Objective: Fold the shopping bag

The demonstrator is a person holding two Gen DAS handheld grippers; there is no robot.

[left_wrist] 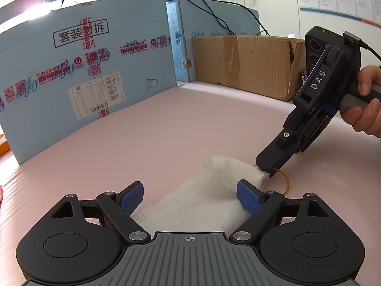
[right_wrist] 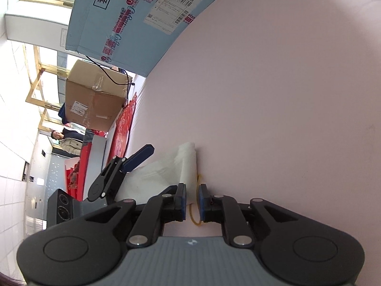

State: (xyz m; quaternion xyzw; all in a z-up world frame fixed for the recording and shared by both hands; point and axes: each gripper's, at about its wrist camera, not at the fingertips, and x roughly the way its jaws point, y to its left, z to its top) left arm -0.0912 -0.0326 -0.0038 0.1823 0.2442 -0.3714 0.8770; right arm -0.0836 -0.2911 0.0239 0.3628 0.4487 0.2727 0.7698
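A white shopping bag (left_wrist: 204, 190), folded into a narrow roll, lies on the pink table (left_wrist: 166, 131). My left gripper (left_wrist: 190, 197) is open, its blue pads wide apart on either side of the roll's near part. At the roll's far right end lies a yellow rubber band (left_wrist: 288, 182). My right gripper (left_wrist: 266, 170) points down at that end. In the right wrist view its pads (right_wrist: 182, 200) stand a narrow gap apart around the rubber band (right_wrist: 193, 217), beside the bag's end (right_wrist: 166, 169). One left gripper finger (right_wrist: 140, 157) shows past the bag.
A large blue carton (left_wrist: 83, 71) stands along the table's back left and a brown cardboard box (left_wrist: 250, 62) at the back right. A hand (left_wrist: 369, 100) holds the right gripper. A person (right_wrist: 69, 140) stands far off in the room.
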